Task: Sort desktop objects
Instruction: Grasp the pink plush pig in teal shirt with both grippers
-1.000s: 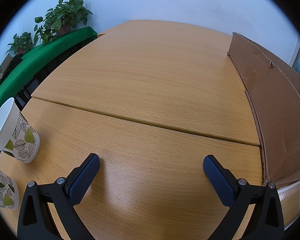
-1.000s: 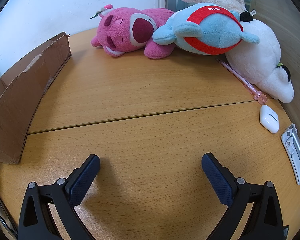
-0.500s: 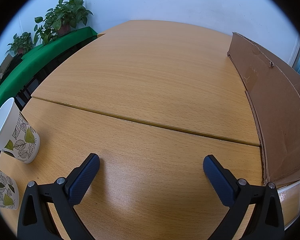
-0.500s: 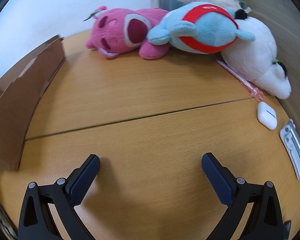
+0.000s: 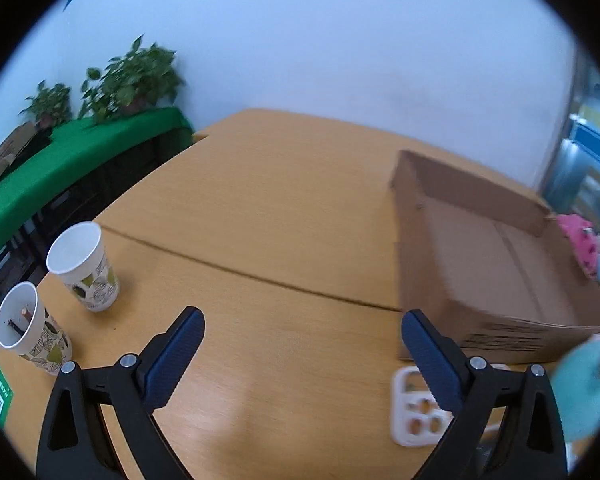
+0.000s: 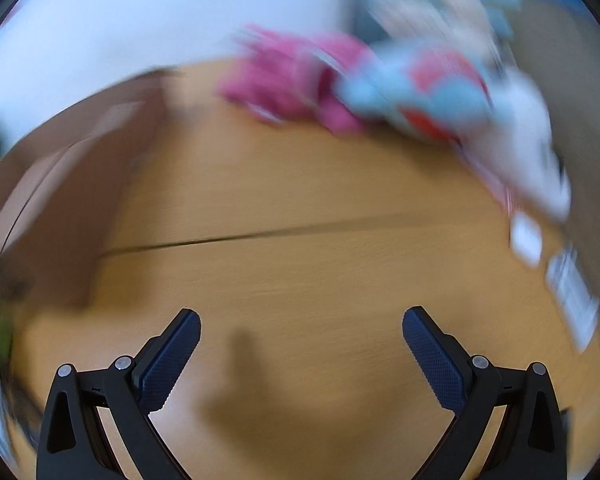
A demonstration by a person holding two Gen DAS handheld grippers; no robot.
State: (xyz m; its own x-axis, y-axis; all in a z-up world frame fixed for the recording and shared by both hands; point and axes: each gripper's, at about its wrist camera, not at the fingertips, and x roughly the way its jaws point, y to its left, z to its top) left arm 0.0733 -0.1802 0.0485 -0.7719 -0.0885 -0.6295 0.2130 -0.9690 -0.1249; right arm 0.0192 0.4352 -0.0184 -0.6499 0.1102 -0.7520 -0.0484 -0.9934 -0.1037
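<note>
My left gripper is open and empty above the wooden table. Two leaf-print paper cups stand to its left. An open cardboard box lies to its right, with a white holed plastic piece and a teal plush in front of it. My right gripper is open and empty; its view is blurred. A pink plush, a blue-and-red plush and a white plush lie at the far side. A small white case and a white flat part lie at the right.
A green-covered side table with potted plants stands left of the desk. The cardboard box also shows at the left of the right wrist view. A seam crosses the tabletop.
Both grippers have risen and tilted up. The left view now shows both cups whole, the inside of the box and the wall. The right view has become blurred from fast motion.
</note>
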